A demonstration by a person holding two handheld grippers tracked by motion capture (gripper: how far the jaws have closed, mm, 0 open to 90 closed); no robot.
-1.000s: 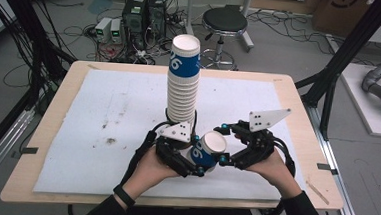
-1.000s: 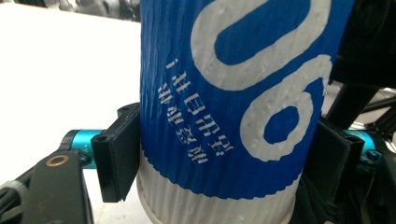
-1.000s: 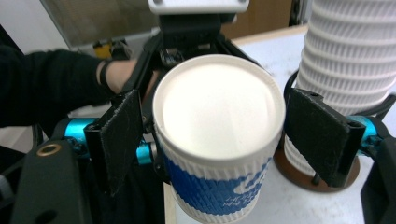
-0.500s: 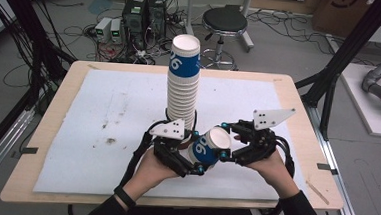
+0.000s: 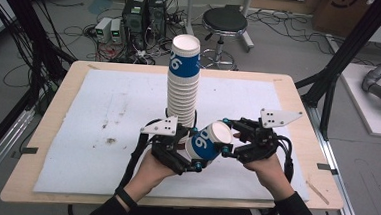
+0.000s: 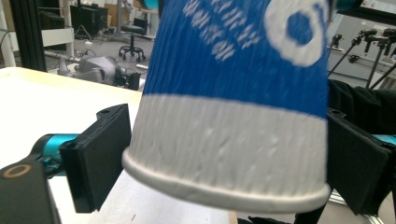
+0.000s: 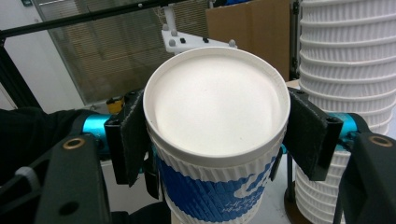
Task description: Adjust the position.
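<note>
I am viewing the cup stack [image 5: 183, 82] standing upright on the mat [image 5: 102, 127], which is lying on the table [image 5: 54, 89]. A single cup [image 5: 207, 141] is sitting tilted just before the stack, between the left gripper [image 5: 188, 157] on its left and the right gripper [image 5: 229, 140] on its right. A stool [image 5: 225, 22] is standing behind the table.

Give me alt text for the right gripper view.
The right gripper clamps a blue-and-white paper cup just under its white end. A tall stack of cups stands at right.
</note>
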